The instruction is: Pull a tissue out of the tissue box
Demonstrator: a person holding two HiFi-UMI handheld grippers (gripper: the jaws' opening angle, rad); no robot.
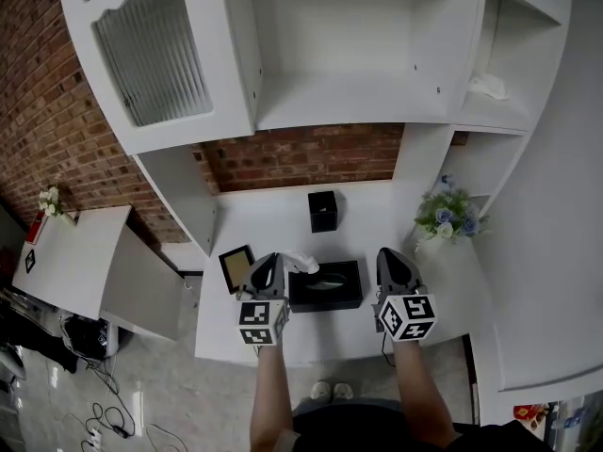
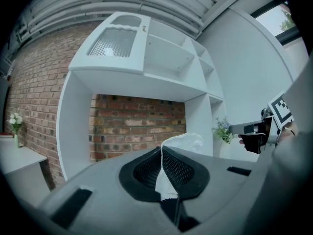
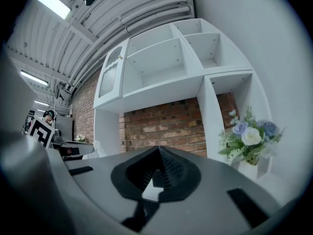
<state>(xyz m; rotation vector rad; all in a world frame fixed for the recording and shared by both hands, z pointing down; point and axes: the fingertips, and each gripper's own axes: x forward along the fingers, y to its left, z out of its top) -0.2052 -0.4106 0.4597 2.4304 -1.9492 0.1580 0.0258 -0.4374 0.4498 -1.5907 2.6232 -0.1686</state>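
A black tissue box (image 1: 325, 286) lies on the white counter (image 1: 367, 217) between my two grippers. My left gripper (image 1: 276, 264) hovers at the box's left end, shut on a white tissue (image 1: 301, 261) that rises from the box's slot. In the left gripper view the tissue (image 2: 182, 141) is pinched between the closed pads of the left gripper (image 2: 162, 152) and sticks out past the tips. My right gripper (image 1: 395, 258) is level at the box's right end, apart from it. In its own view the right gripper (image 3: 157, 151) has its tips together with nothing between them.
A small black box (image 1: 322, 211) stands further back on the counter. A framed picture (image 1: 236, 267) lies left of the tissue box, and a vase of flowers (image 1: 450, 217) stands at the right. White shelving (image 1: 349, 55) rises above, against a brick wall (image 1: 301, 155).
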